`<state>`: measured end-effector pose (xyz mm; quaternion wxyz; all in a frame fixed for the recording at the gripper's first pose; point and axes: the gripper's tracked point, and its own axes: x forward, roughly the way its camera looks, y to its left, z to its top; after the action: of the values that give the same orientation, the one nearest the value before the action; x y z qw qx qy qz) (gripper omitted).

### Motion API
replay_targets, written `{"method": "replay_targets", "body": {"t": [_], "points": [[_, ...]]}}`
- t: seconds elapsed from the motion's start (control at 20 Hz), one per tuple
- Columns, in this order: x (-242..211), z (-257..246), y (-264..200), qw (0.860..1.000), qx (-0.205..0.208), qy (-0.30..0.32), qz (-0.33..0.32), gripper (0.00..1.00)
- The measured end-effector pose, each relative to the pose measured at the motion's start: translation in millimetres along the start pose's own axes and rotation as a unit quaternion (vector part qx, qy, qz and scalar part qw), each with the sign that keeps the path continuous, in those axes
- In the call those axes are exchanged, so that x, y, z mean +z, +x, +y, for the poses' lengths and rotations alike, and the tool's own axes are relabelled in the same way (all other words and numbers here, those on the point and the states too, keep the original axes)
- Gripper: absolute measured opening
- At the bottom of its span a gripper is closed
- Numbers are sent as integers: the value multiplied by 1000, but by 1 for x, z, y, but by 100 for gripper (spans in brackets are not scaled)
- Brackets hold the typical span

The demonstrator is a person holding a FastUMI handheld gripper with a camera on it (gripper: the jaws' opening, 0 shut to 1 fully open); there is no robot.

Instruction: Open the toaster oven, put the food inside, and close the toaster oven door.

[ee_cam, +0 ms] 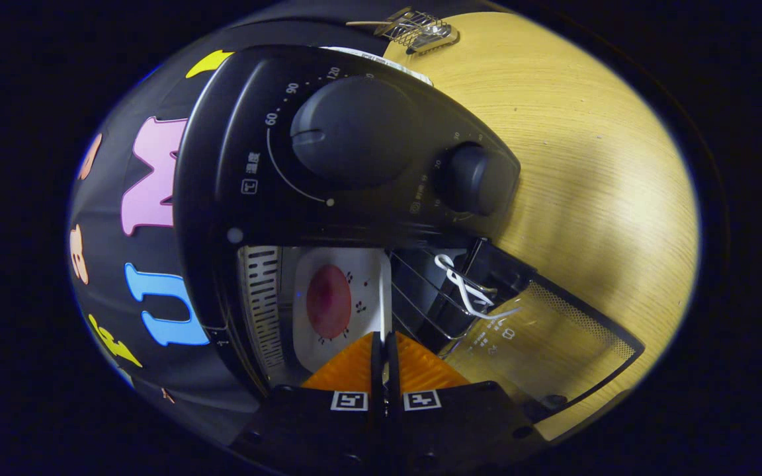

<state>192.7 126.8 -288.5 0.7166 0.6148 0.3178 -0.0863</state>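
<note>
The black toaster oven point(235, 172) stands close ahead, seen rolled on its side, with its two knobs point(351, 129) above the cavity. Its glass door point(540, 337) hangs open over the wooden table. Inside the cavity a white plate point(354, 268) carries a round red piece of food point(328, 301), next to the wire rack point(421, 291). My gripper point(381, 338) reaches into the opening, and the fingers are pressed together on the plate's near rim.
A white wire hook point(464, 284) sits by the door hinge beside the rack. On the wooden table point(592, 172) beyond the oven lies a small metal wire rack point(421, 30). The booth's black cloth wall point(149, 317) is behind the oven.
</note>
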Motion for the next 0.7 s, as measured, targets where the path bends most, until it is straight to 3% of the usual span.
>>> {"method": "replay_targets", "body": {"t": [0.3, 0.4, 0.55, 0.65, 0.7], "points": [[-9, 12, -7, 999, 26, -25, -4, 15], [-20, 13, -15, 999, 32, -35, 14, 30], [-36, 8, -34, 996, 31, -73, 34, 79], [-48, 7, -49, 993, 36, -99, 45, 99], [-53, 7, -59, 992, 37, -115, 48, 99]]}}
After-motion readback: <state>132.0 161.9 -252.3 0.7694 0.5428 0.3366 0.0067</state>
